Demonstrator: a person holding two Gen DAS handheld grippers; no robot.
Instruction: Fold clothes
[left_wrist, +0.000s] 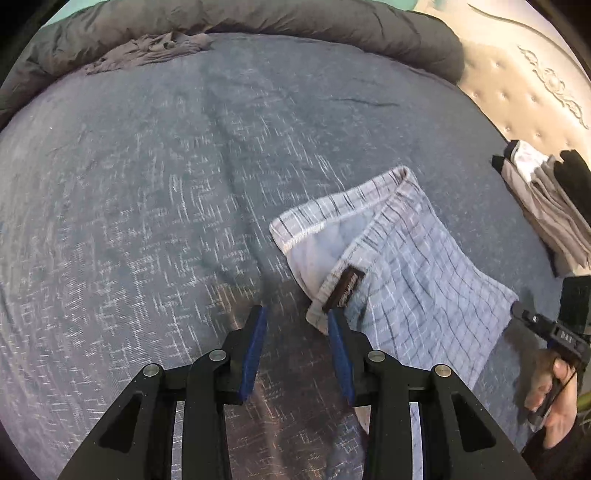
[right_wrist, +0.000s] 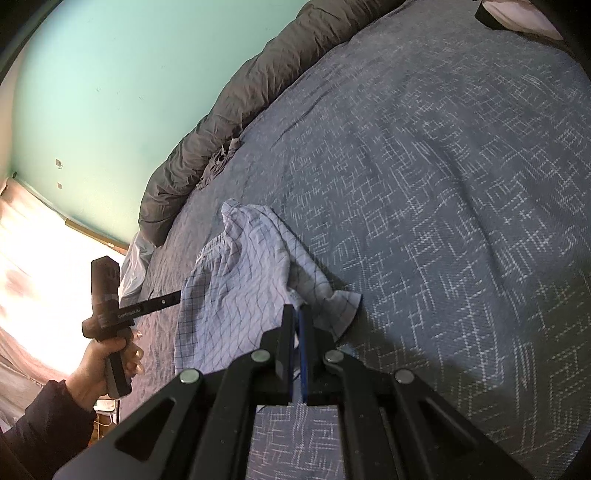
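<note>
A light blue plaid garment (left_wrist: 406, 266) with a stitched waistband and a dark label (left_wrist: 345, 288) lies on the blue patterned bedcover (left_wrist: 147, 184). My left gripper (left_wrist: 297, 310) hangs open just left of the waistband; its right fingertip (left_wrist: 334, 317) is at the band's edge and nothing sits between the pads. My right gripper (right_wrist: 295, 308) is shut on a corner of the plaid garment (right_wrist: 240, 280), which bunches up ahead of it. In the left wrist view the right gripper (left_wrist: 517, 308) pinches that corner at the right edge. The left gripper (right_wrist: 177, 295) shows at the garment's far side.
A rolled grey duvet (left_wrist: 258, 18) lines the far edge of the bed, with a crumpled grey garment (left_wrist: 147, 51) beside it. A stack of folded clothes (left_wrist: 546, 199) lies at the right by the cream headboard (left_wrist: 524, 85). A teal wall (right_wrist: 110, 74) stands behind.
</note>
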